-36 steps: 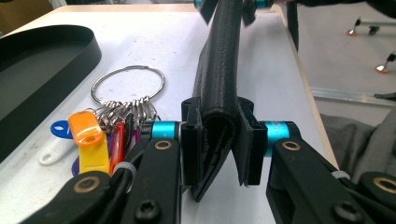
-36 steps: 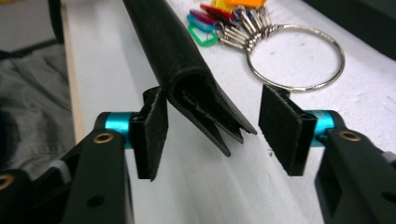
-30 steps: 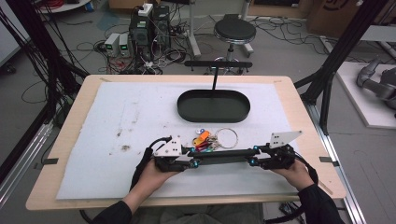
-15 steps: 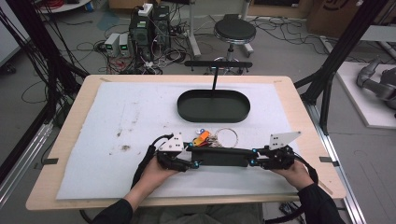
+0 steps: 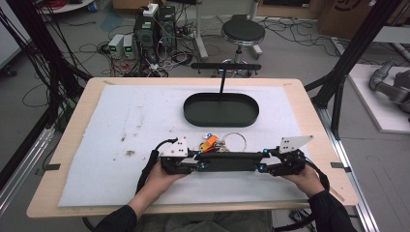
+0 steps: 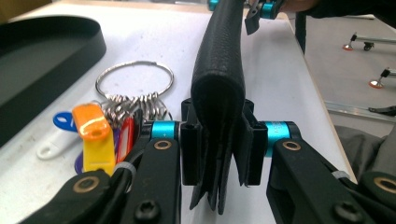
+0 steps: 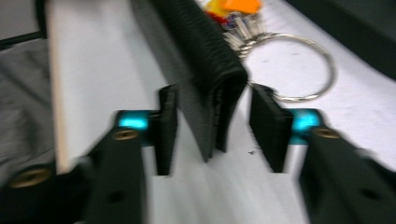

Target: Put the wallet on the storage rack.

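Note:
A long black leather wallet [image 5: 227,161] spans the gap between my two grippers near the table's front edge. My left gripper [image 5: 199,161] is shut on its left end. In the left gripper view both pads [image 6: 190,154] press the folded wallet [image 6: 219,70], and these jaws have just been closing. My right gripper [image 5: 261,161] straddles the other end. In the right gripper view the wallet [image 7: 201,70] stands between its jaws with a gap at one pad [image 7: 268,126]. Those jaws have just been opening.
A key ring [image 5: 234,141] with orange and other coloured tags [image 5: 209,142] lies on the white mat just behind the wallet. A black oval tray [image 5: 221,110] sits farther back at the middle. The table's front edge is close behind my hands.
The wallet shows a broader face in the high view than a second ago. Both hands stay where they were.

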